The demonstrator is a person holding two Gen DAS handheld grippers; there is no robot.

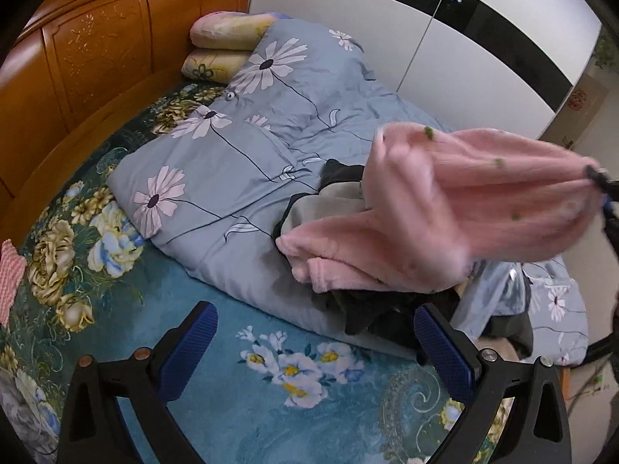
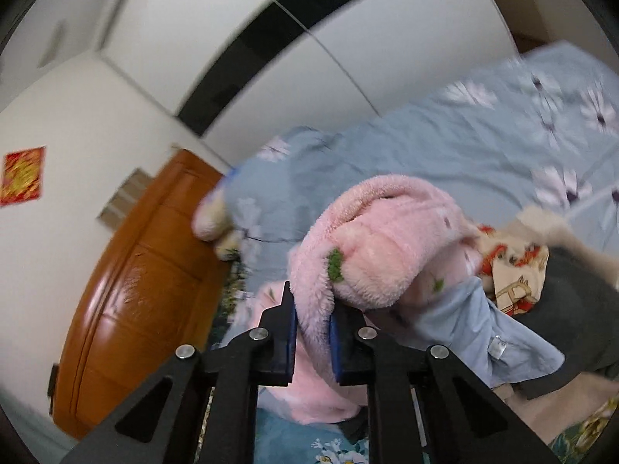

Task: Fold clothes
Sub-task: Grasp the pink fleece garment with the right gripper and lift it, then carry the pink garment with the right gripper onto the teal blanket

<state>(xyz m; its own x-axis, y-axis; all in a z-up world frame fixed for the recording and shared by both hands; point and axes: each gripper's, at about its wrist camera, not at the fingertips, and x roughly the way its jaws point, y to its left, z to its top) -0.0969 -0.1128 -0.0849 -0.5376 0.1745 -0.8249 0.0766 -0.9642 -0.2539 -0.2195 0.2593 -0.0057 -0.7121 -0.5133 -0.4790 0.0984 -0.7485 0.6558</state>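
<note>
Right gripper (image 2: 312, 319) is seen clamped on a fold of the pink fleece garment (image 2: 371, 243), the cloth pinched between nearly closed blue pads. Left gripper (image 1: 313, 355) is held wide open over the floral bedsheet (image 1: 240, 301), with nothing between its pads.

Garment is lifted at one end; the other end trails onto the pile of dark clothes (image 1: 348, 309) on the blue quilt (image 1: 247, 143).

Risk, as judged: only a thin edge of thick fleece is gripped, so it could slip out under a pull, or the trailing end could drag the pile along.

Left view alone shows the headboard (image 1: 96, 50), pillows (image 1: 228, 31) and the trailing end. Right view alone shows the pinch itself, a printed cloth (image 2: 514, 266) and a pale blue garment (image 2: 464, 321).
</note>
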